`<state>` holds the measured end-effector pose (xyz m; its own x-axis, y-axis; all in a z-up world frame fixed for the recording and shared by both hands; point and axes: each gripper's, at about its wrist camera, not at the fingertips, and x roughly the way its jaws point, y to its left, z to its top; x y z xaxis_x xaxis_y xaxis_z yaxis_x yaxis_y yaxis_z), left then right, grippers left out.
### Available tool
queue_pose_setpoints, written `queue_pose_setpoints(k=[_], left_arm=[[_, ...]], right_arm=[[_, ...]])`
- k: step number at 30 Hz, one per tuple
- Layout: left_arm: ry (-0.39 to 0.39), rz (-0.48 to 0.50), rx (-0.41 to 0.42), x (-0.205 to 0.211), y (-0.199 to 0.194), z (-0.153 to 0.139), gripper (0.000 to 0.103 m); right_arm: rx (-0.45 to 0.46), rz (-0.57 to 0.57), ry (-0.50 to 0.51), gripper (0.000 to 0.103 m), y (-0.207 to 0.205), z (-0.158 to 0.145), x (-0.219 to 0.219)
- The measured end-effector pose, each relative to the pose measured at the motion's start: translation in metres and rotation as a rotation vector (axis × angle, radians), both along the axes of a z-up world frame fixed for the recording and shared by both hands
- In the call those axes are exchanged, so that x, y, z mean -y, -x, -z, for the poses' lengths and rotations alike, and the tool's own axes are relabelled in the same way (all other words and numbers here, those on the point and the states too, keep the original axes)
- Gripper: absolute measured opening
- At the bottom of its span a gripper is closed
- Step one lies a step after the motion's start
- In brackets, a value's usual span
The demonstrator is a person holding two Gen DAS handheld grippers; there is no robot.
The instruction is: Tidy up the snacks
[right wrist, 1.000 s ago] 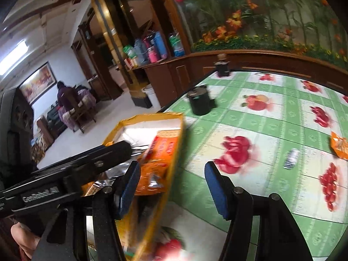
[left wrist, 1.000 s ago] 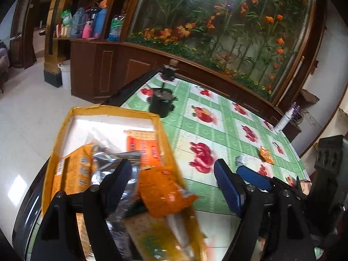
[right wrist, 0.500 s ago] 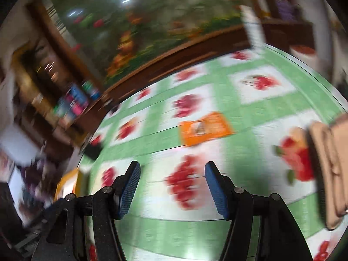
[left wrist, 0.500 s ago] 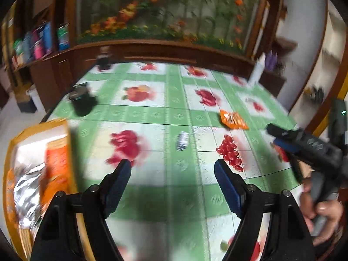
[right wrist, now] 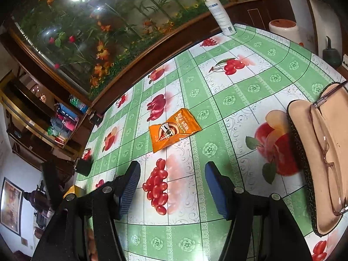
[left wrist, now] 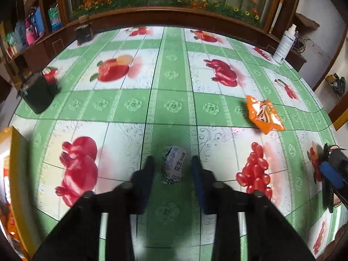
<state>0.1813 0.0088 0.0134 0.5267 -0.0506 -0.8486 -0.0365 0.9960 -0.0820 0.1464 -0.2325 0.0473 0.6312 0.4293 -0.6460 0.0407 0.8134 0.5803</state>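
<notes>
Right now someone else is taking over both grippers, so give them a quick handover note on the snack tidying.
Left gripper: jaws have just been closing around the small white packet on the table; pads not pressing it yet.
Right gripper: open, empty, short of the orange packet.
Yellow box: at the table's left edge, orange packaging showing inside.
Left to do: grip the white packet, box it, then box the orange one.
</notes>
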Motion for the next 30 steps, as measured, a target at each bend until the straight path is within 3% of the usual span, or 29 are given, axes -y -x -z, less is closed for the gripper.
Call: queue_pose_setpoints(k=[2, 5, 9, 12, 14, 17, 21, 26, 30], left_arm=[[-0.002, -0.022, 0.029, -0.004, 0.01, 0.0, 0.013], [0.05, -0.032, 0.047, -0.014, 0.031, -0.001, 0.013], [0.06, -0.018, 0.07, -0.024, 0.059, 0.002, 0.013], [0.053, 0.009, 0.086, -0.025, 0.067, 0.003, 0.013], [0.055, 0.012, 0.09, -0.025, 0.064, 0.003, 0.013], [0.031, 0.013, 0.094, -0.025, 0.06, 0.003, 0.013], [0.067, -0.003, 0.088, -0.033, 0.059, 0.003, 0.013], [0.077, -0.017, 0.085, -0.039, 0.056, 0.003, 0.013], [0.066, -0.015, 0.086, -0.036, 0.056, 0.003, 0.013]], right_arm=[[-0.001, -0.002, 0.01, 0.066, -0.002, 0.001, 0.0], [0.004, 0.004, 0.037, 0.066, -0.003, 0.001, 0.001], [0.012, 0.006, 0.08, 0.066, -0.006, 0.004, -0.002], [0.022, 0.0, 0.091, 0.075, -0.011, 0.008, -0.007], [0.017, 0.02, 0.11, 0.075, -0.018, 0.009, -0.01], [0.003, 0.011, 0.122, 0.075, -0.044, 0.002, -0.02], [-0.021, -0.043, 0.169, 0.075, -0.096, -0.008, -0.042], [-0.088, -0.139, 0.201, 0.075, -0.149, 0.013, -0.07], [-0.115, -0.185, 0.308, 0.076, -0.164, 0.031, -0.083]])
